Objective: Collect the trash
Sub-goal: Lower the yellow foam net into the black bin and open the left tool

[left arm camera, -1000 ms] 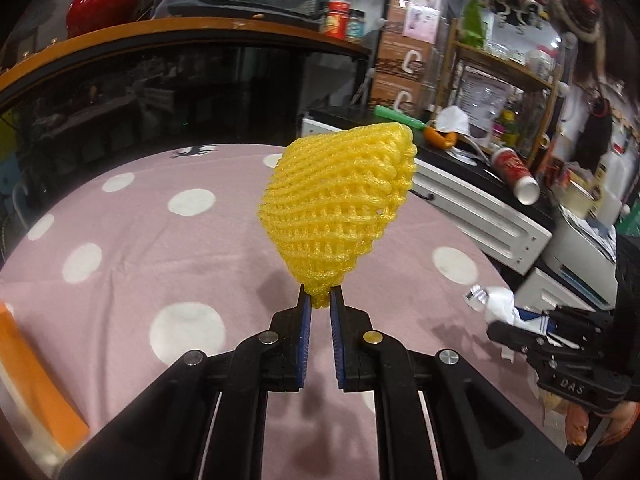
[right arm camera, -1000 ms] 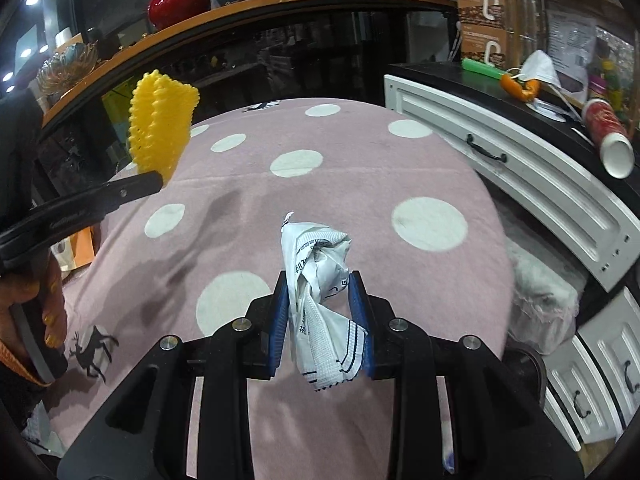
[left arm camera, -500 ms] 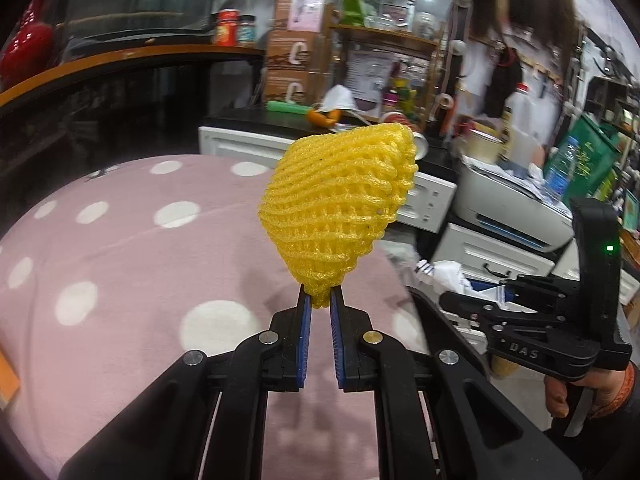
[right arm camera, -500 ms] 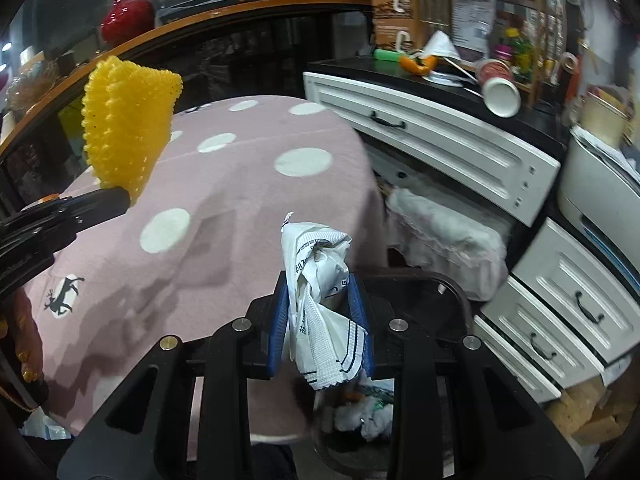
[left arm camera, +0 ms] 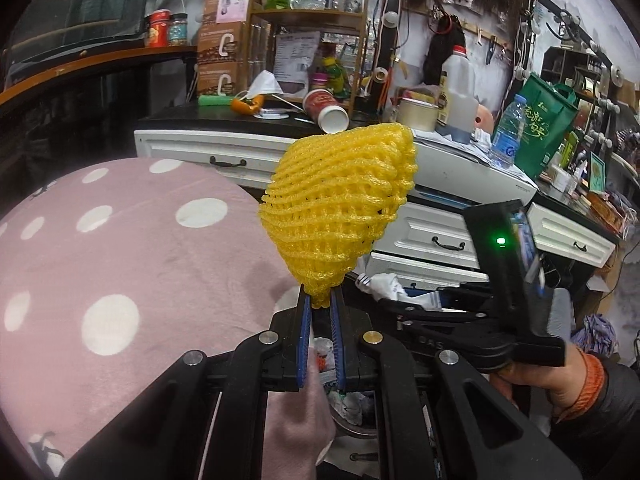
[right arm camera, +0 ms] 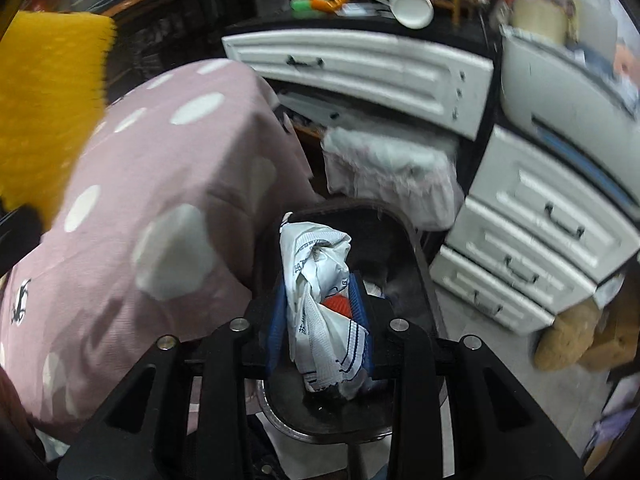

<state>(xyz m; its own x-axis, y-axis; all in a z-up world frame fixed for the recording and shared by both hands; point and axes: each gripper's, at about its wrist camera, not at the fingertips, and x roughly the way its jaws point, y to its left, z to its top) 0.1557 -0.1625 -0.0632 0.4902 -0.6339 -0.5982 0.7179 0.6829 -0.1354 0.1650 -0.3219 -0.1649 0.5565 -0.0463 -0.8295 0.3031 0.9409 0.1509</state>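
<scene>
My left gripper [left arm camera: 320, 300] is shut on the narrow end of a yellow foam fruit net [left arm camera: 340, 208], which stands up over the edge of the pink dotted table [left arm camera: 120, 240]. The net [right arm camera: 44, 100] also shows blurred at the far left of the right wrist view. A crumpled white printed wrapper [right arm camera: 316, 256] sits between the pads of my right gripper [right arm camera: 320, 280], whose jaws are opening. It still touches both pads. Directly below it is a dark round trash bin [right arm camera: 404, 232] holding other scraps. The bin [left arm camera: 352, 428] also shows under my left fingers.
White drawer units [right arm camera: 360, 68] with black handles stand behind and right of the bin. A cluttered black counter [left arm camera: 240, 120] carries a tipped paper cup [left arm camera: 328, 110]. A person's hand [left arm camera: 552, 384] holds the right gripper. A white bundle [right arm camera: 388, 164] lies behind the bin.
Both grippers swung right off the table toward the drawers. The right one tipped down over the bin and its pads have spread slightly around the wrapper. The left keeps hold of the net.
</scene>
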